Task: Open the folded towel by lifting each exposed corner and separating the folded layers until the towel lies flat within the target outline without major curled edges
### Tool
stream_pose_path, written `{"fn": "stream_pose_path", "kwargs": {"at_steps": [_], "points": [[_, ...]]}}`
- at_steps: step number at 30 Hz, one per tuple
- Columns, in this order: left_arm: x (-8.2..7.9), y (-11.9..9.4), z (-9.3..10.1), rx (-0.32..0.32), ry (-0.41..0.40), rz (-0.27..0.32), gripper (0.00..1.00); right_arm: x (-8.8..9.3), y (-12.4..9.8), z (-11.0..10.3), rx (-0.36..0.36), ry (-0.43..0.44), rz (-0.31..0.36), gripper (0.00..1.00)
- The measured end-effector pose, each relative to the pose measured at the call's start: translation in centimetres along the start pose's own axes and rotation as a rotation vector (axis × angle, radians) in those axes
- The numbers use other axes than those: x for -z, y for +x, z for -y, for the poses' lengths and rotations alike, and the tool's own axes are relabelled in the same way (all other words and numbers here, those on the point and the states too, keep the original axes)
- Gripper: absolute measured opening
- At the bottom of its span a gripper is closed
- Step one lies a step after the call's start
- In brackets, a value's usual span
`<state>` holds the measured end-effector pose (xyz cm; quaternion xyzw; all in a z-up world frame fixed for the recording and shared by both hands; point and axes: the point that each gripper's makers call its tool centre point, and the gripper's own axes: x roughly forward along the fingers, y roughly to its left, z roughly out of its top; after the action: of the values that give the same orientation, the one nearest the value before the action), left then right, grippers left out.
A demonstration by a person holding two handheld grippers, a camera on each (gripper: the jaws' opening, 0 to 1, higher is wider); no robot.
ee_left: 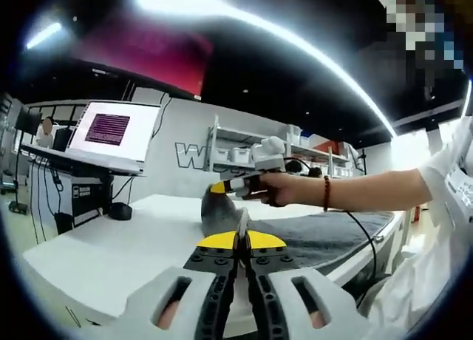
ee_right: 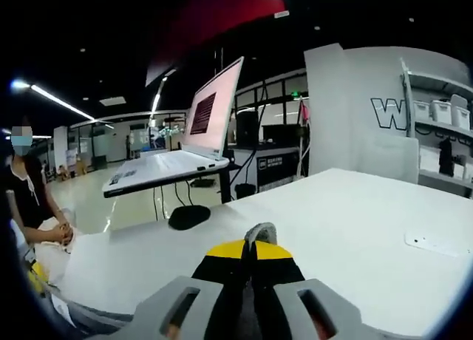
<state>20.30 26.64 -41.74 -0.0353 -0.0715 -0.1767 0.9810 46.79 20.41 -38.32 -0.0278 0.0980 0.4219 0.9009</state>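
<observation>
Both tongs pinch the grey towel (ee_left: 325,236) over the white table (ee_left: 111,251).

The left gripper (ee_left: 242,233) is closed narrow on a towel edge near the table's front; the rest lies spread across the tabletop beyond. The right gripper (ee_left: 222,186), in the person's hand (ee_left: 284,188), lifts a peaked corner above the table. In its own view, grey cloth pokes between its closed tips (ee_right: 256,240).
</observation>
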Motion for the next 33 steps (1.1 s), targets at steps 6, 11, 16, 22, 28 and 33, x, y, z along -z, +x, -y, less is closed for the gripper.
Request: {"fn": "stream_pose_path", "kwargs": {"at_steps": [6, 11, 16, 22, 28, 33], "points": [[0.3, -0.2, 0.1, 0.005, -0.029, 0.006, 0.02, -0.5, 0.6, -0.3, -0.013, 0.003, 0.005, 0.00], [0.1, -0.5, -0.4, -0.006, -0.022, 0.008, 0.02, -0.2, 1.2, -0.6, -0.019, -0.011, 0.000, 0.00], [0.0, -1.1, -0.8, -0.023, -0.024, 0.012, 0.02, 0.0, 1.8, -1.3, -0.034, -0.005, 0.000, 0.00], [0.1, -1.4, -0.8, -0.018, -0.027, 0.019, 0.02, -0.2, 2.6, -2.3, -0.046, -0.001, 0.010, 0.00], [0.1, -1.8, -0.7, -0.018, -0.016, 0.016, 0.01, 0.2, 3.2, -3.1, -0.068, 0.013, 0.008, 0.00], [0.4, -2.2, -1.1, -0.037, -0.016, 0.000, 0.01, 0.3, 3.5, -3.5, -0.073, 0.015, 0.009, 0.00]]}}
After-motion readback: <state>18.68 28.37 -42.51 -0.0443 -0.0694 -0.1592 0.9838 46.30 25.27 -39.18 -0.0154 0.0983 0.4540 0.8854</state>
